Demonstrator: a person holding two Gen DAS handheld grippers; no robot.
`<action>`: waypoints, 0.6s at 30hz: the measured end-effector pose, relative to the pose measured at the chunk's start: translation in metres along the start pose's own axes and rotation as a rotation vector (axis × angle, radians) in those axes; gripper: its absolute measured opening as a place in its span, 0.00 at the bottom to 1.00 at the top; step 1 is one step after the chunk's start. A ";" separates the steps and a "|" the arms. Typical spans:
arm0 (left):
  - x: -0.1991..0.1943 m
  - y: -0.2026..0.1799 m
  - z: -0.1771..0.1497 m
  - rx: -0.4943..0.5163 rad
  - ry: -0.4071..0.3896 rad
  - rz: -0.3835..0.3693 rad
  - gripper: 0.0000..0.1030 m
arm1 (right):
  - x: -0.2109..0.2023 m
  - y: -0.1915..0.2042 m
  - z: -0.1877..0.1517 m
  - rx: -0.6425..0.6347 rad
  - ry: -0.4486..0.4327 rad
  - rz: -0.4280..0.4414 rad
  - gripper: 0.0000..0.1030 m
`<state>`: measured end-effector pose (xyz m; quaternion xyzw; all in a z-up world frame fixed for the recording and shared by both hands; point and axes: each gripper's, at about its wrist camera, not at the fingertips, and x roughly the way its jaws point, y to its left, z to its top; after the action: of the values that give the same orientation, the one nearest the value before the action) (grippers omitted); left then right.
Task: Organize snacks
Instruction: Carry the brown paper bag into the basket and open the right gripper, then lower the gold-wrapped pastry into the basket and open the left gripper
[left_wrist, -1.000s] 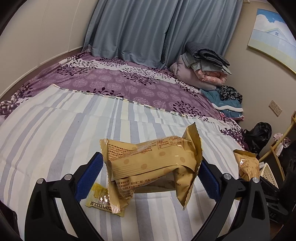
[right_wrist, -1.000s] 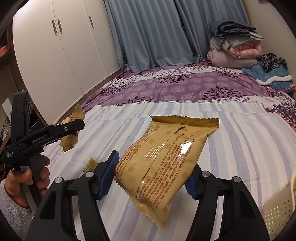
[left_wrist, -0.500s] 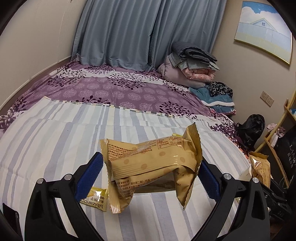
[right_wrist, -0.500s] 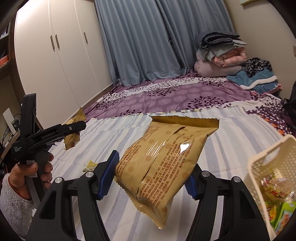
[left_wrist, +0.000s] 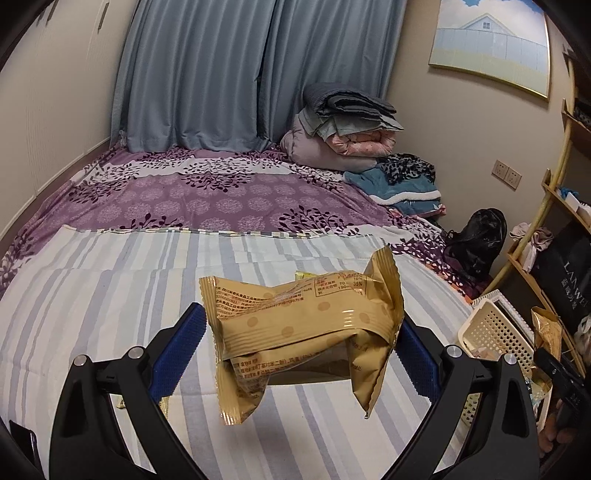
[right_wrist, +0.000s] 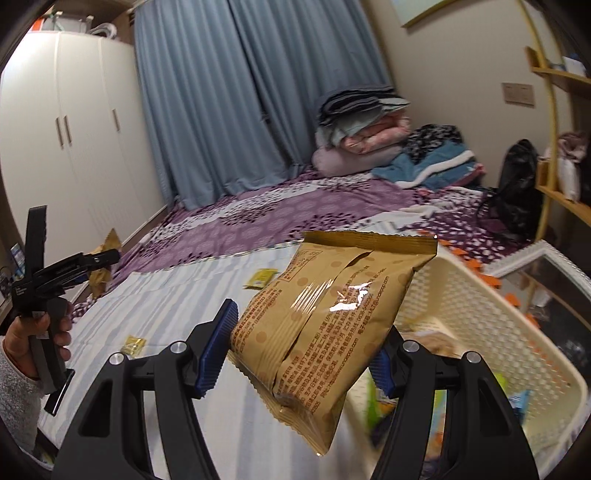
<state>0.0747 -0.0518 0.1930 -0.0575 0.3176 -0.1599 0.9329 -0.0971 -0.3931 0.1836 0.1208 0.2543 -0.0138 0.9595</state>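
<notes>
While both my grippers hang over the striped bed sheet (left_wrist: 110, 295), this is what I read:

Surroundings: cream perforated basket (right_wrist: 480, 314) at my right gripper's 3 o'clock, at the bed's edge, with colourful packets blurred inside; in the left view it shows at 3 o'clock too (left_wrist: 495, 332).
Loose items: small yellow sachet (right_wrist: 262, 277) on the sheet at 11 o'clock from the right packet; another yellow sachet (right_wrist: 133, 344) at 9 o'clock, near the left hand (right_wrist: 37, 332).
Far end: folded bedding pile (left_wrist: 347, 129) at 12 o'clock against the blue curtains (left_wrist: 258, 74); white wardrobe (right_wrist: 74, 129) at 10 o'clock in the right view.
In the way: each held packet blocks the sheet just ahead of its own camera; nothing lies between the right packet and the basket.
Left gripper (left_wrist: 299, 343): fingers part-open, pinching a gold snack packet (left_wrist: 303, 325) sideways, its crimped ends sticking out past both blue pads (left_wrist: 181, 347).
Right gripper (right_wrist: 303, 354): fingers part-open, clamped on a second gold snack packet (right_wrist: 325, 314), tilted, upper seal leaning toward 1 o'clock, lower corner hanging below the pads, just beside the basket's near rim.
</notes>
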 end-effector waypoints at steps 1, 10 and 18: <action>-0.001 -0.005 0.001 0.009 -0.002 -0.005 0.95 | -0.004 -0.007 -0.002 0.010 -0.003 -0.014 0.62; -0.001 -0.057 0.004 0.092 0.000 -0.058 0.95 | -0.052 -0.085 -0.005 0.121 -0.088 -0.162 0.62; 0.007 -0.111 0.001 0.174 0.022 -0.123 0.95 | -0.073 -0.120 -0.008 0.150 -0.126 -0.204 0.62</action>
<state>0.0512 -0.1583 0.2127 0.0059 0.3084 -0.2444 0.9193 -0.1755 -0.5097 0.1856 0.1648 0.2027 -0.1377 0.9554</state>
